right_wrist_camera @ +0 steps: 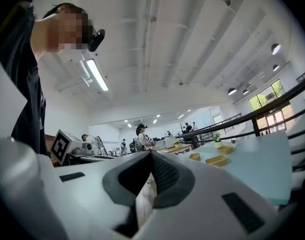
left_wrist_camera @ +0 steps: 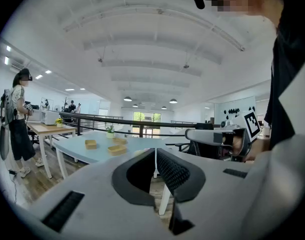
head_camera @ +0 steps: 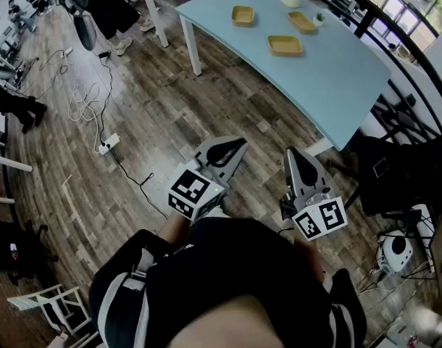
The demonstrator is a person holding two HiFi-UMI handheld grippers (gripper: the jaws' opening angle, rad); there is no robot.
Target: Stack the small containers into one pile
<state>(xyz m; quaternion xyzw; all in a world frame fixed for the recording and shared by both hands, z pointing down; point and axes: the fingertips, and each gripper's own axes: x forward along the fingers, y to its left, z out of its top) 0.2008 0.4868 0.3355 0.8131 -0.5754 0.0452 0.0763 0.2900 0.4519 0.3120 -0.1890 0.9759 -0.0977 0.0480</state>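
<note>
Head view: you held the left gripper [head_camera: 239,145] and right gripper [head_camera: 291,154] near your chest, both jaws pressed together (nothing between). Three small containers [head_camera: 285,45] sat apart on the table [head_camera: 344,78] at 12 o'clock.
</note>
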